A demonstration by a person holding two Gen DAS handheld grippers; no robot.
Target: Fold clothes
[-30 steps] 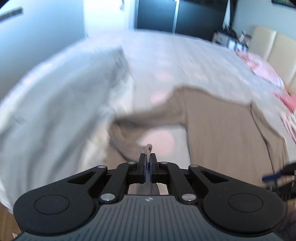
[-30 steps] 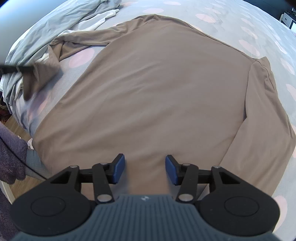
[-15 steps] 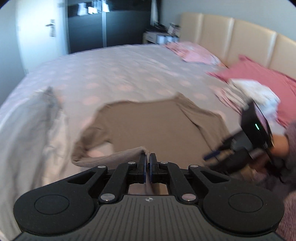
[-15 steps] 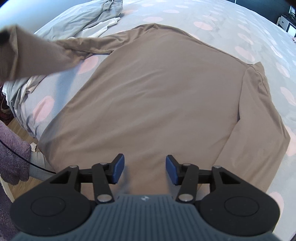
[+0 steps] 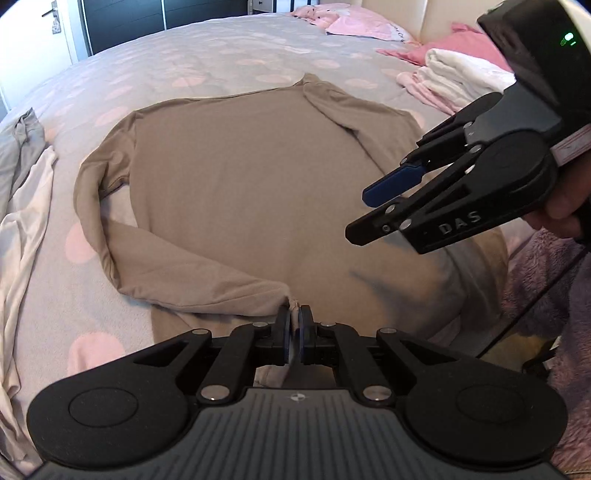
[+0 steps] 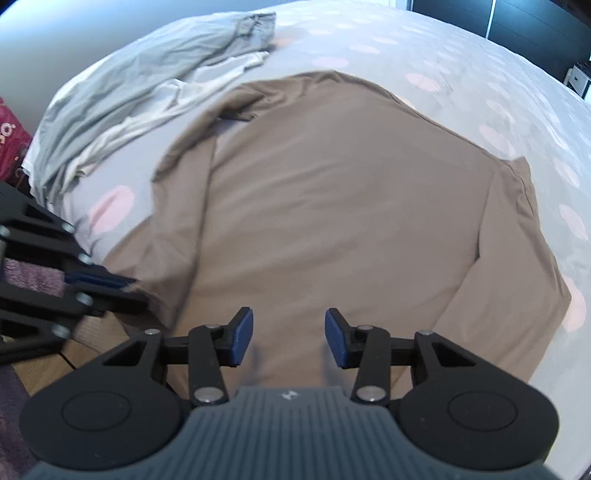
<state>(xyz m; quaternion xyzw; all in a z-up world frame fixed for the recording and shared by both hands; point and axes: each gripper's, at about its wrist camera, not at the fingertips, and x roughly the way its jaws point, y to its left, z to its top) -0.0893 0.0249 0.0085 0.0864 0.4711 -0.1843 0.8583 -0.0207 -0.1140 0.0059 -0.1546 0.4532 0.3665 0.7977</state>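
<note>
Soft bed [image 5: 229, 48] with pink dots fills the room, and the brown shirt [image 5: 258, 177] lies flat on it. Closest in, the left hand-held gripper [image 5: 294, 325] is pinched tight on the end of one sleeve [image 5: 184, 284], which now bends across the shirt's low edge. Beside it the right hand-held gripper [image 6: 289, 339] hangs just over the shirt; its jaws have just been closing a bit but are apart, with nothing between them. Farther off lie a grey cloth [image 6: 147, 70] and a white cloth [image 5: 26, 221], then white towels [image 5: 458, 74] and pink pillows [image 5: 354, 26]. If the left one lets go too soon, the sleeve could flop crooked. Pulling too hard could drag the whole shirt and wrinkle it.
</note>
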